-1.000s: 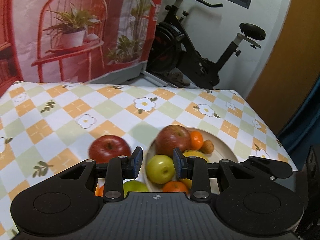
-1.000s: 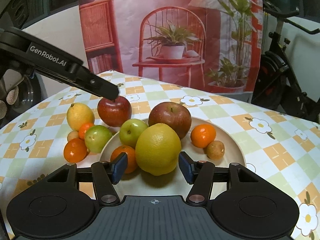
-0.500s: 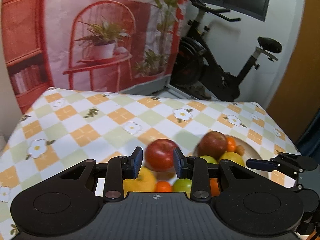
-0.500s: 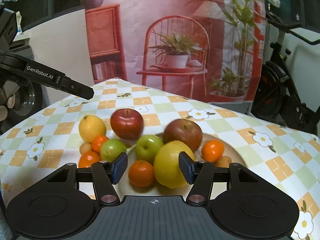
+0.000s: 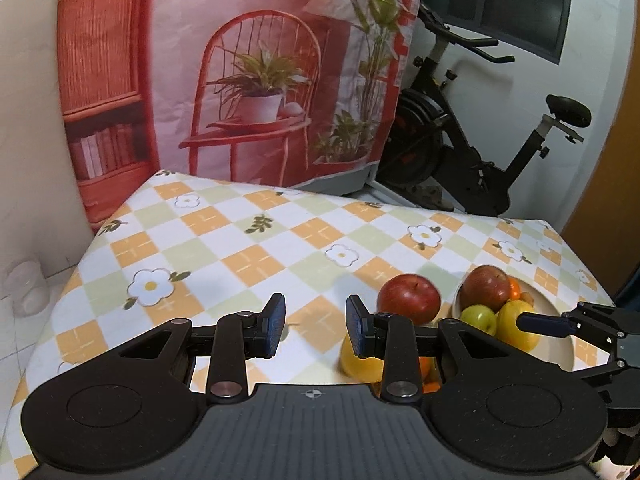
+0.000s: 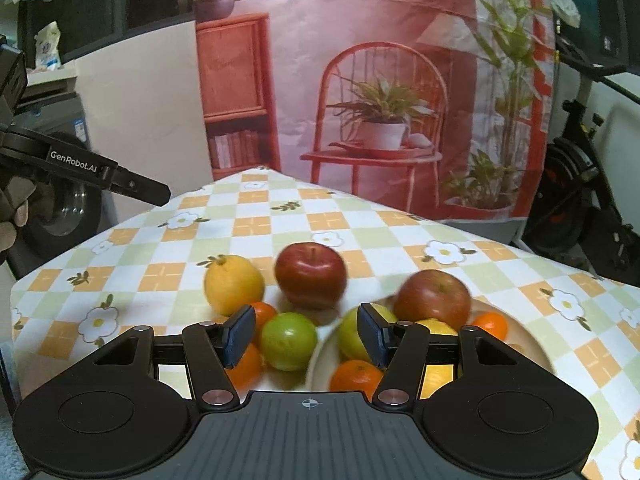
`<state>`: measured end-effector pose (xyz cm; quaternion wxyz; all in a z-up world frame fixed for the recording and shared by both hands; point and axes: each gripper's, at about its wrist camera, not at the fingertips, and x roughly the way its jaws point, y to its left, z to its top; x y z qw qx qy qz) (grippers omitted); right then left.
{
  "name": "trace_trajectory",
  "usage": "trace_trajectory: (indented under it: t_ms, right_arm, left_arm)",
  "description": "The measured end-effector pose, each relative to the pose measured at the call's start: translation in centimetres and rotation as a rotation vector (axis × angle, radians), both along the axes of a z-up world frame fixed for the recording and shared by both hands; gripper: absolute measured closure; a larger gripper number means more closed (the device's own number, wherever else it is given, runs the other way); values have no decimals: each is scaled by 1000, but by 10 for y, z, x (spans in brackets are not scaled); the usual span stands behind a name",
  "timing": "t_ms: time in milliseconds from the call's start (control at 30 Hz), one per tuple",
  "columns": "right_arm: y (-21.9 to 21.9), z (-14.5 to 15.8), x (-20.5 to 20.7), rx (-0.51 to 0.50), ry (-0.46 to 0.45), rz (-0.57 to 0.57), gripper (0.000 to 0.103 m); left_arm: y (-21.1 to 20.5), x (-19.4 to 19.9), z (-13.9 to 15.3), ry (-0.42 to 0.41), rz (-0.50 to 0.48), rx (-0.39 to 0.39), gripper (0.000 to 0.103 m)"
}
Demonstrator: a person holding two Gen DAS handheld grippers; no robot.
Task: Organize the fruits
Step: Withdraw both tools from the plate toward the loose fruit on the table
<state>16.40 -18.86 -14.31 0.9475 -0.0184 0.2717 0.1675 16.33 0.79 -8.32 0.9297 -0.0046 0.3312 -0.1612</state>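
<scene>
A cream plate (image 6: 532,356) on the checked tablecloth holds a dull red apple (image 6: 434,298), a yellow-green apple (image 6: 352,334), a lemon, and small oranges (image 6: 354,376). Left of the plate on the cloth lie a bright red apple (image 6: 310,274), a lemon (image 6: 233,284), a green apple (image 6: 288,340) and small oranges. My right gripper (image 6: 306,334) is open and empty, above the green apple. My left gripper (image 5: 316,326) is open and empty over bare cloth, left of the red apple (image 5: 408,298) and plate (image 5: 560,344). The right gripper's finger (image 5: 544,324) reaches in over the plate.
An exercise bike (image 5: 460,152) stands beyond the table's far right. A printed backdrop (image 5: 240,80) hangs behind the table. The table's left edge (image 5: 80,264) drops to a tiled floor. The left gripper's arm (image 6: 80,168) shows at the left of the right wrist view.
Both grippers have pulled back and up from the plate. The left one has swung left, so the fruit now sits at its right. Both stayed open.
</scene>
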Motion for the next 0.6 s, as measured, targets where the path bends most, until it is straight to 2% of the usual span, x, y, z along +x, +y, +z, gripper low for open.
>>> trace_trajectory:
  t_ms: [300, 500, 600]
  right_arm:
    - [28, -8, -2, -9, 22, 47, 52]
    - [41, -22, -8, 1, 49, 66, 60]
    - [46, -26, -9, 10, 59, 72, 61]
  left_arm:
    - [5, -4, -15, 30, -23, -31, 68]
    - [0, -7, -24, 37, -46, -30, 68]
    - [1, -9, -26, 36, -46, -30, 68]
